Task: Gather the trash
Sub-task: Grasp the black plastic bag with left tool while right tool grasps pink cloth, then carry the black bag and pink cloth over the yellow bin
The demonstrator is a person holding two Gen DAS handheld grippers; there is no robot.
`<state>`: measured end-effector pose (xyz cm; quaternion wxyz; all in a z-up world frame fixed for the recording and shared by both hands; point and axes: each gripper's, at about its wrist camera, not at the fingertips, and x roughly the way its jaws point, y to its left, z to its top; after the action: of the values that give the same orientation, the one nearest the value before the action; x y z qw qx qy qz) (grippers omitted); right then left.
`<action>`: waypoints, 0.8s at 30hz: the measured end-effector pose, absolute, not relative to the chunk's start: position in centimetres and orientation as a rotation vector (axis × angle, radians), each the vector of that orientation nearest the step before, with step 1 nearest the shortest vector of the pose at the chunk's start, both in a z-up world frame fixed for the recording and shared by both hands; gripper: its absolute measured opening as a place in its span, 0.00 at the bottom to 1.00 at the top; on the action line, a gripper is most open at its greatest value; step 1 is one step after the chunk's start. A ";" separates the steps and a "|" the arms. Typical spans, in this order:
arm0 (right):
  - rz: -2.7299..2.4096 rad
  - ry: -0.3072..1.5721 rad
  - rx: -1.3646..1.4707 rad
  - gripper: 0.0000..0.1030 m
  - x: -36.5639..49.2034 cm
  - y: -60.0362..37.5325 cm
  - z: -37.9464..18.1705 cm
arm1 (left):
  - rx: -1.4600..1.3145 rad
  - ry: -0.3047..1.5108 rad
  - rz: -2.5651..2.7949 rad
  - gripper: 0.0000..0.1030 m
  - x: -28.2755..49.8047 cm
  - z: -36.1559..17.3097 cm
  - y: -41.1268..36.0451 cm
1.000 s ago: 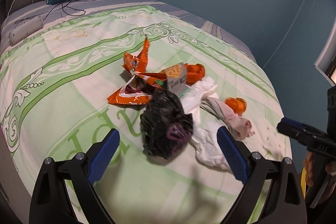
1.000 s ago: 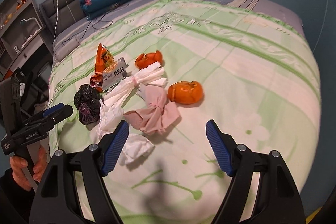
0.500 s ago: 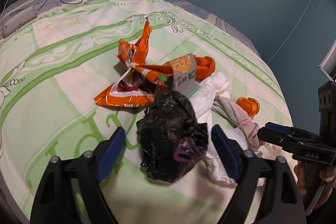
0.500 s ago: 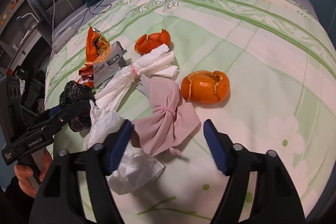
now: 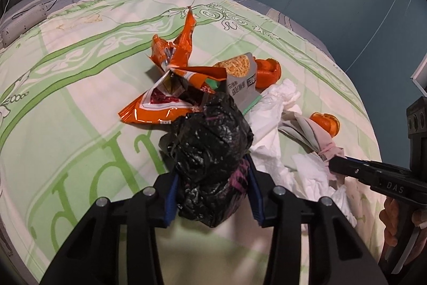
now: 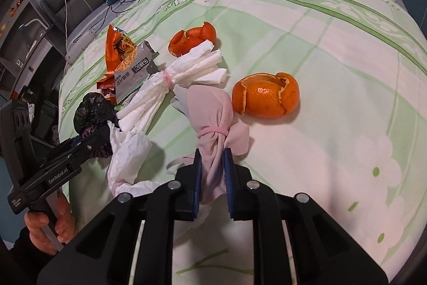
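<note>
As both jaws are just closing, the crumpled black bag (image 5: 210,148) is being pinched by the left tool (image 5: 210,194) and the pink tied bundle (image 6: 213,124) by the right tool (image 6: 212,172) on the bed (image 6: 333,44); lifting is being called for next.

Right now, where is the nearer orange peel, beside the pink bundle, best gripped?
Grip the orange peel by its raised, torn upper rim, coming from above. It sits as an open hollow cup, so the thin edge suits narrow jaws; its rounded sides would likely slip.
</note>
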<state>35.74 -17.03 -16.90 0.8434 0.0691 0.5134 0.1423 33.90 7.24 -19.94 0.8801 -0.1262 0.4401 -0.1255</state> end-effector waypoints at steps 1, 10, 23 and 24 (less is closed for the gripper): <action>0.304 1.083 0.149 0.13 35.5 -17.2 -16.7 | -0.266 0.913 -0.265 0.39 33.7 -19.7 7.4; 0.341 1.046 0.177 0.12 32.0 -18.4 -13.7 | -0.302 0.884 -0.304 0.39 31.2 -17.4 8.5; 0.351 0.973 0.167 0.12 24.9 -20.6 -9.1 | -0.265 0.815 -0.349 0.39 26.3 -13.9 9.7; 0.350 0.967 0.158 0.12 24.1 -20.7 -8.7 | -0.261 0.808 -0.353 0.39 25.9 -13.6 9.7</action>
<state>24.09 -20.71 -8.72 0.8676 0.0757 0.4621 0.1673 25.88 9.71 -13.64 0.8962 -0.1259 0.3897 -0.1703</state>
